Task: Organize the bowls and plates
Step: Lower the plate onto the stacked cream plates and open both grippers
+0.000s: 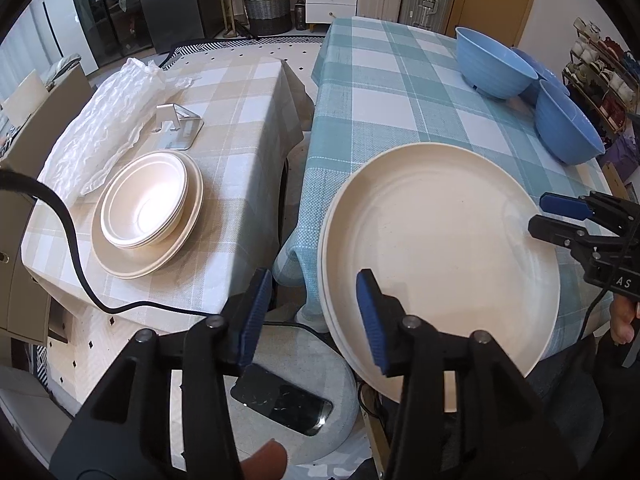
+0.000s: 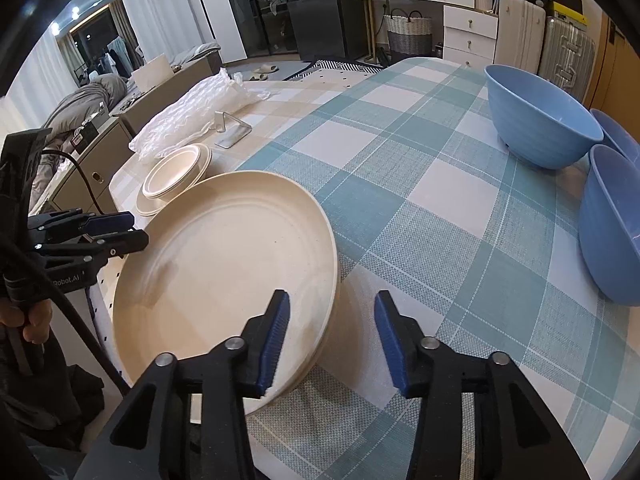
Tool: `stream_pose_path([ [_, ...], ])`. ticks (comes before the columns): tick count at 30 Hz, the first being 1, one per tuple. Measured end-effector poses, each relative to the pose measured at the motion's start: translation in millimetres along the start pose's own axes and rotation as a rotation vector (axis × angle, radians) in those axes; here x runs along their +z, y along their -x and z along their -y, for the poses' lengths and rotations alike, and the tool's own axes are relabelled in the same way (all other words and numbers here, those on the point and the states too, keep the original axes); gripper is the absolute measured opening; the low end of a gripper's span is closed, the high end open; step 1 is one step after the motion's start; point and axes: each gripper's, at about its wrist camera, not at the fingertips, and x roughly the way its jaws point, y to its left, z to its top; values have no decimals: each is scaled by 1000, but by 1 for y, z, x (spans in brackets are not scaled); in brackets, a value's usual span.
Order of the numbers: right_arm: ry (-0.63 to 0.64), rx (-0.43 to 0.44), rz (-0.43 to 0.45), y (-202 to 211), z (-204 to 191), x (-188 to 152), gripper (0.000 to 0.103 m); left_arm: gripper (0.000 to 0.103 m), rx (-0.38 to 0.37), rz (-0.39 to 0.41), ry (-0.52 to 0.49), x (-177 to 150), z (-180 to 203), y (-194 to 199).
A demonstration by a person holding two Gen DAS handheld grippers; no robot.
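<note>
The left gripper (image 1: 316, 316) stands part open with nothing between its pads, at the near left edge of the cream plates (image 1: 440, 248). The right gripper (image 2: 332, 338) is also part open and empty, its left finger over the plates' near right rim. The plates, stacked, lie on the teal checked table (image 1: 400, 92), jutting over its near left edge. Three blue bowls (image 2: 540, 120) sit at the far right, close together. On the beige table (image 1: 240, 128) to the left, cream bowls (image 1: 144, 200) rest nested on another plate (image 1: 188, 236), near a metal stand (image 1: 178, 128) and bubble wrap (image 1: 112, 120).
</note>
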Motion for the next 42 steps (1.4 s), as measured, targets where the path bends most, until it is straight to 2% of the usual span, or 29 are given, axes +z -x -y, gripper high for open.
stream_pose_path([
  [4,-12,6,-2,0,4,-2,52,50,-7,-11,-8,-3,1,-5],
  [8,-27,16,-7,0,7,-7,60,50,-21,-17,-22,-5,6,-10],
  [20,-62,43,0,9,15,-19,61,50,-36,-25,-37,-8,16,-18],
  [24,-73,28,26,20,21,-22,67,50,-32,-9,-37,-5,14,-11],
  [28,-98,23,48,30,33,-26,69,58,-44,13,-48,0,19,-1],
  [42,-235,-35,159,87,95,-50,77,67,-88,82,-156,28,88,35],
])
